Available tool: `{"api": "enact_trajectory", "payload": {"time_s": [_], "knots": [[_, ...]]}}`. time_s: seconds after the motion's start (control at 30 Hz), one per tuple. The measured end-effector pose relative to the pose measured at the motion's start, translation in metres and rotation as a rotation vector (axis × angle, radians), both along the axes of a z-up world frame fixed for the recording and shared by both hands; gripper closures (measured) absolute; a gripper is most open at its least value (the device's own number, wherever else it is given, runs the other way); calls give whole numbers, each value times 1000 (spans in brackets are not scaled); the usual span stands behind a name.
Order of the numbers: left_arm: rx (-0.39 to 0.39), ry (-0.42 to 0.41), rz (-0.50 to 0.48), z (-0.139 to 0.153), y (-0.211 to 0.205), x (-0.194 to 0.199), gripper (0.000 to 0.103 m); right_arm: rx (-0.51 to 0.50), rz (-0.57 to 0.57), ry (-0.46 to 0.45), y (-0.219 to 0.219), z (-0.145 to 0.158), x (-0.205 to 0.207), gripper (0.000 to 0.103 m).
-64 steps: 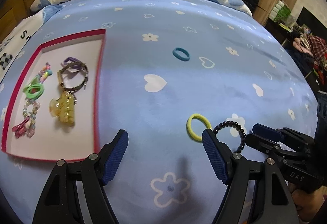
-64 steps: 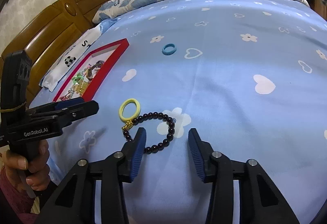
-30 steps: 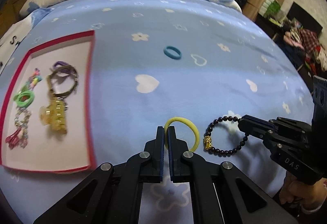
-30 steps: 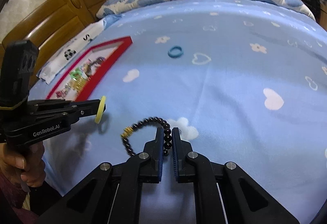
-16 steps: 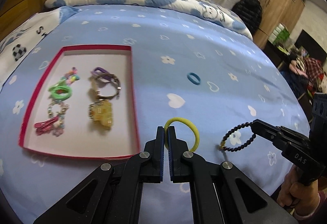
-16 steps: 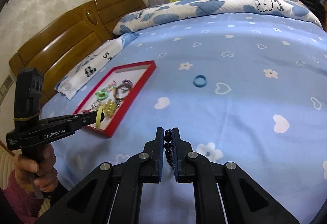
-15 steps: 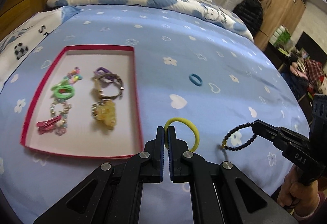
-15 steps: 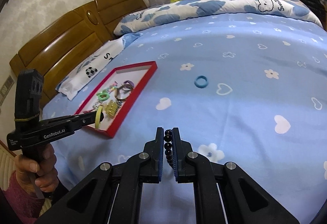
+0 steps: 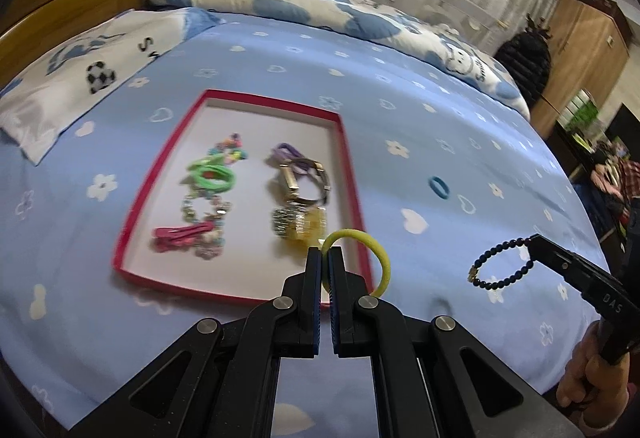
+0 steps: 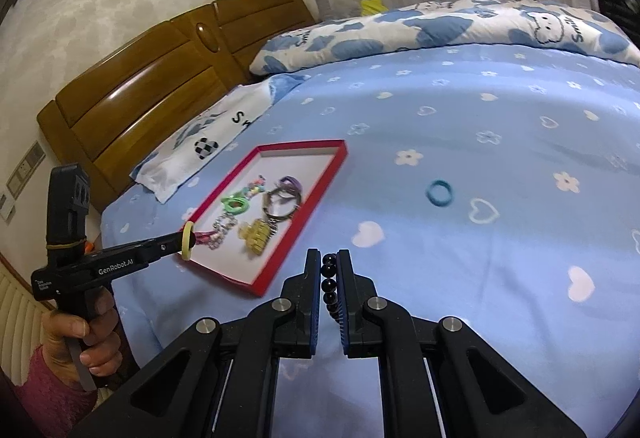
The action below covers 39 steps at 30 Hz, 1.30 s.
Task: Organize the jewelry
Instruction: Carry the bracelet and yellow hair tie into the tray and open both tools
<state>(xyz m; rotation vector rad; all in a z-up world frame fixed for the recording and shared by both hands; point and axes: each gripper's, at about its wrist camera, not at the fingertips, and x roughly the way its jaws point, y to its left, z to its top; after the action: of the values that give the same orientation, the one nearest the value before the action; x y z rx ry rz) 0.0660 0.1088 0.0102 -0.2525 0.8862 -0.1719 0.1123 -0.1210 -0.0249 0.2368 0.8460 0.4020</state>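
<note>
The left tongs (image 9: 325, 258) are clamped on a yellow hair tie (image 9: 372, 254), held in the air over the near right corner of the red tray (image 9: 348, 158) on the bed (image 9: 440, 110). The right tongs (image 10: 329, 266) are pinched shut on a black bead bracelet (image 9: 500, 266), which hangs clear of the bed to the right of the tray. The tray's white floor holds a green hair tie (image 9: 212, 178), a coloured bead string (image 9: 228, 152), a pink clip (image 9: 180, 234), a purple tie (image 9: 288, 152), a metal bracelet (image 9: 308, 182) and a yellow claw clip (image 9: 300, 226). A blue hair tie (image 10: 440, 193) lies alone on the bed, well right of the tray.
</note>
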Motion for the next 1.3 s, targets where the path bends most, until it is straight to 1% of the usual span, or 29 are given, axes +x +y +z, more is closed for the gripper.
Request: {"api": "enact_trajectory", "payload": {"time_s": [0.33, 0.67, 0.87, 1.03, 1.17, 1.3], "knots": [[1, 3, 99, 4, 36, -2, 101, 25, 88, -16, 42, 9, 23, 96], [-9, 35, 147, -8, 57, 7, 101, 35, 177, -11, 89, 8, 43, 96], [-8, 65, 162, -22, 68, 19, 101, 39, 227, 19, 122, -5, 53, 96], [31, 83, 154, -31, 67, 37, 101, 48, 249, 48, 144, -18, 60, 96], [58, 103, 146, -40, 62, 50, 101, 41, 255, 67, 152, -29, 64, 96], [84, 126, 145, -51, 59, 58, 101, 29, 244, 98, 150, -43, 69, 96]]}}
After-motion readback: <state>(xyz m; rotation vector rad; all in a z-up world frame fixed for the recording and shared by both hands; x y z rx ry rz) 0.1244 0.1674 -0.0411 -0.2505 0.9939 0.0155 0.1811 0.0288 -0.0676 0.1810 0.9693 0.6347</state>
